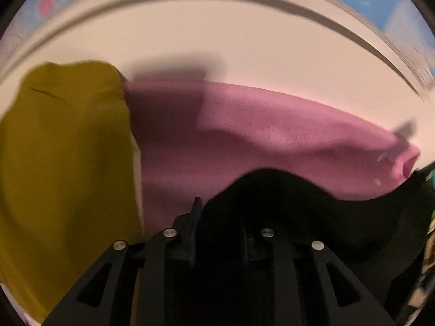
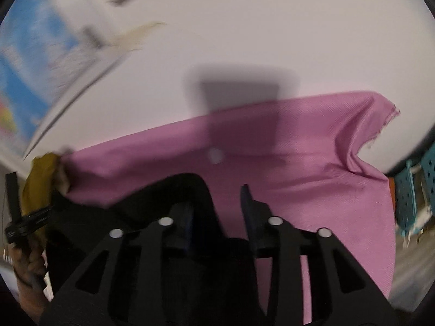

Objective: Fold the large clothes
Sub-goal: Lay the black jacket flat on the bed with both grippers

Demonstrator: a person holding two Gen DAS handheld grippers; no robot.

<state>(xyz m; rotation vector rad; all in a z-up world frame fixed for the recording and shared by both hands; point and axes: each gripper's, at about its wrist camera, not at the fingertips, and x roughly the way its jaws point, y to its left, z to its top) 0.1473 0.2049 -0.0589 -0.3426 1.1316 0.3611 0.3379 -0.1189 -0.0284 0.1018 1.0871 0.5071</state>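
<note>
Two tools pinch one black cloth (image 1: 312, 203) above a pink cloth (image 1: 272, 135) on the white bench (image 1: 244, 54).
Black cloth: soft, limp, light by its sag; it drapes between the left tool (image 1: 220, 225) and right tool (image 2: 217, 203), an end clamped in each, both fingers pressed onto fabric. Judged best held at corners or along a hem, since a mid-panel grip would bunch. Pink cloth lies spread beneath, far edge rumpled and frayed at the right corner (image 2: 391, 114); it may drag if the black cloth brushes it. Mustard cloth (image 1: 68, 149) sits just beside it on the left, touching. Bare bench beyond the pink cloth offers laying room; the bench rim (image 1: 353, 30) bounds it. Teal crate (image 2: 416, 190) stands off the right edge, apart.
</note>
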